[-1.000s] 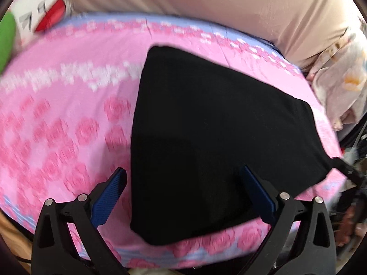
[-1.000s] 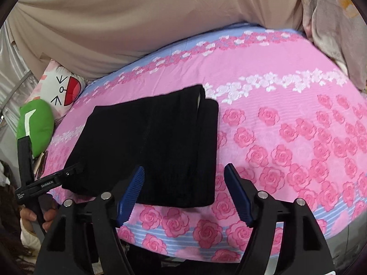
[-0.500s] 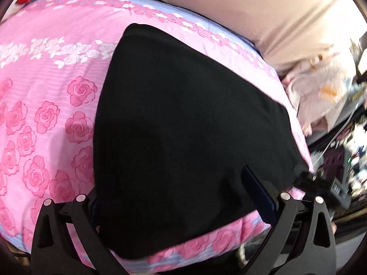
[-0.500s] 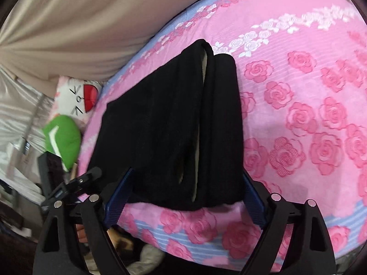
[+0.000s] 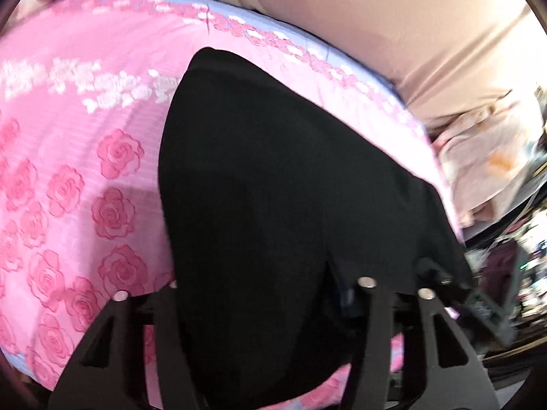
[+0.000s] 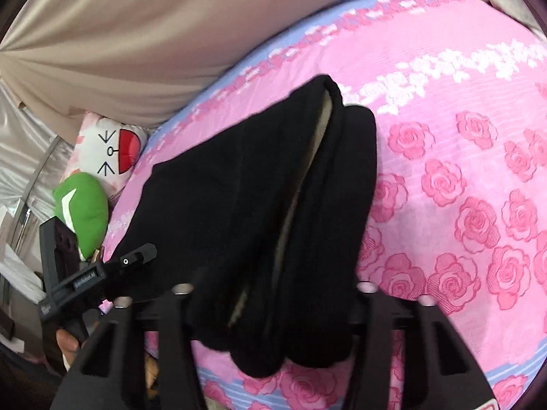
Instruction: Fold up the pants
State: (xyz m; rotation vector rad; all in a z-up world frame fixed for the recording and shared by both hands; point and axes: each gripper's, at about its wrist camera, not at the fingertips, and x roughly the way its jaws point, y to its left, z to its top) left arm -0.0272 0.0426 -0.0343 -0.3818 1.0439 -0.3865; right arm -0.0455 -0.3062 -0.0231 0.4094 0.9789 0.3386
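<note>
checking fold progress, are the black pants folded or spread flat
Folded: the black pants lie in stacked layers on the pink bedsheet, pale lining showing between them.

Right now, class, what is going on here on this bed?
A person is folding black fabric pants lying partly folded on a pink rose-patterned bedsheet. The left hand-held gripper and the right hand-held gripper each have the pants' near edge bunched between their jaws, which have just been closing. The next fold has not been made.
</note>
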